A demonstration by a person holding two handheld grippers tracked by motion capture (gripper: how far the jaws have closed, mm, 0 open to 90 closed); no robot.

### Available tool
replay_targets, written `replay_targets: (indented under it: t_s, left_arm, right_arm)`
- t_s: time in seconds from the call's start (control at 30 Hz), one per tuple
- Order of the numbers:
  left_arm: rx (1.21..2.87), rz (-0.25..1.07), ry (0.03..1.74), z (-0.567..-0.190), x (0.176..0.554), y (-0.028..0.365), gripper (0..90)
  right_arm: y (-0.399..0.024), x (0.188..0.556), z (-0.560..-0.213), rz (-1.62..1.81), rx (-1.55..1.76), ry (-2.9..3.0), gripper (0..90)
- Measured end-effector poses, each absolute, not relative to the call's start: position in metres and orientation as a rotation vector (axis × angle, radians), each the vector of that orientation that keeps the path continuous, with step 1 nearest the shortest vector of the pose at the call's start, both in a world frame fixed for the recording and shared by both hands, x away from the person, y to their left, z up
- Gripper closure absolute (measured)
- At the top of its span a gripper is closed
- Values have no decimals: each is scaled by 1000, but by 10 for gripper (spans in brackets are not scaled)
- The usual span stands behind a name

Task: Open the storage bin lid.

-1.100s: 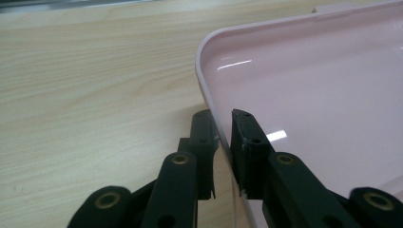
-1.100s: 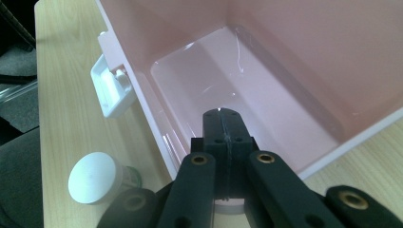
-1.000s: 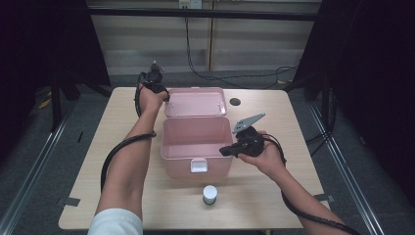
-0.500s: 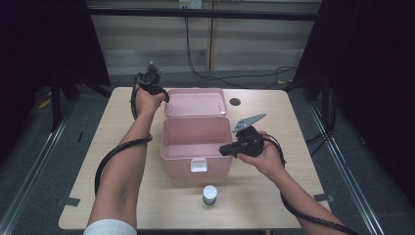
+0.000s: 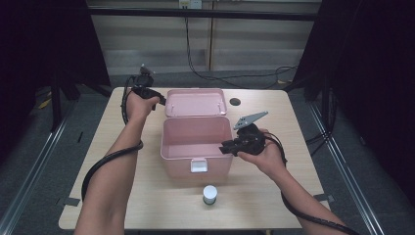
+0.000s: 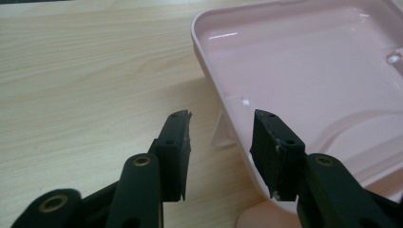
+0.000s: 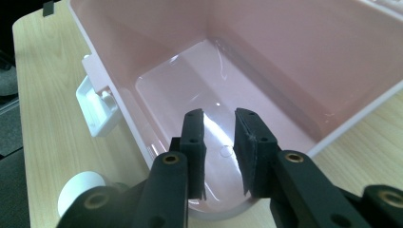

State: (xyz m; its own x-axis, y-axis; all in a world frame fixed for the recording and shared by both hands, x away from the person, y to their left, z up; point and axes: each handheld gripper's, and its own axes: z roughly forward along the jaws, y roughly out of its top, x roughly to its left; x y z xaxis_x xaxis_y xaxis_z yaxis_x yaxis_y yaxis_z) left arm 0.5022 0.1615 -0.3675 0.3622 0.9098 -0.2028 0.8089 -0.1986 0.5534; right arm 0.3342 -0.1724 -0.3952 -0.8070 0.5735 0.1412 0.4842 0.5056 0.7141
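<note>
Since the earlier frame, the left tongs (image 5: 161, 101) have drawn a little back from the corner of the lid (image 5: 195, 102), and their jaws have just been opening; the right tongs (image 5: 226, 147) stay at the right rim of the pink box (image 5: 195, 139), their jaws also just having been opening.

From the high view, the box stands open in the middle of the counter (image 5: 298, 127), its lid laid back flat behind it and its white latch (image 5: 198, 166) facing the person. A small white-capped jar (image 5: 210, 194) stands on the counter in front of the box, apart from it.

The left gripper view adds what the high view cannot: the left tongs (image 6: 221, 137) stand parted with the lid's (image 6: 304, 71) edge and a small white tab just beyond the gap, the pads touching nothing.

The right gripper view looks down into the empty box (image 7: 199, 71), with the right tongs (image 7: 219, 128) set slightly apart over the near rim, not pressing on it. That view also catches the latch (image 7: 95, 111) on the box's outer wall and the top of the jar (image 7: 81, 187) at the lower left.
</note>
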Motion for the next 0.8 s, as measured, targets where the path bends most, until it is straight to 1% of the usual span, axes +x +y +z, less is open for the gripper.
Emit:
replay_targets:
  t_s: [0.03, 0.1, 0.33, 0.5, 0.63, 0.8]
  left_arm:
    - [2039, 219, 1487, -367, 500, 163, 546]
    - [2035, 224, 1486, -367, 496, 166, 538]
    - [2041, 243, 1460, -363, 483, 174, 458]
    - [2042, 240, 1443, -364, 474, 179, 378]
    - [2035, 247, 1422, -364, 466, 184, 351]
    - [2036, 235, 1414, -366, 455, 191, 328]
  right_arm:
    - [-173, 334, -392, 1192, 932, 2620, 698]
    - [-173, 333, -391, 1186, 935, 2622, 690]
    - [-172, 330, -379, 1166, 924, 2606, 632]
    - [-176, 328, -371, 1143, 932, 2595, 590]
    - [-179, 327, -370, 1149, 946, 2591, 569]
    - [-185, 324, -366, 1127, 969, 2586, 509]
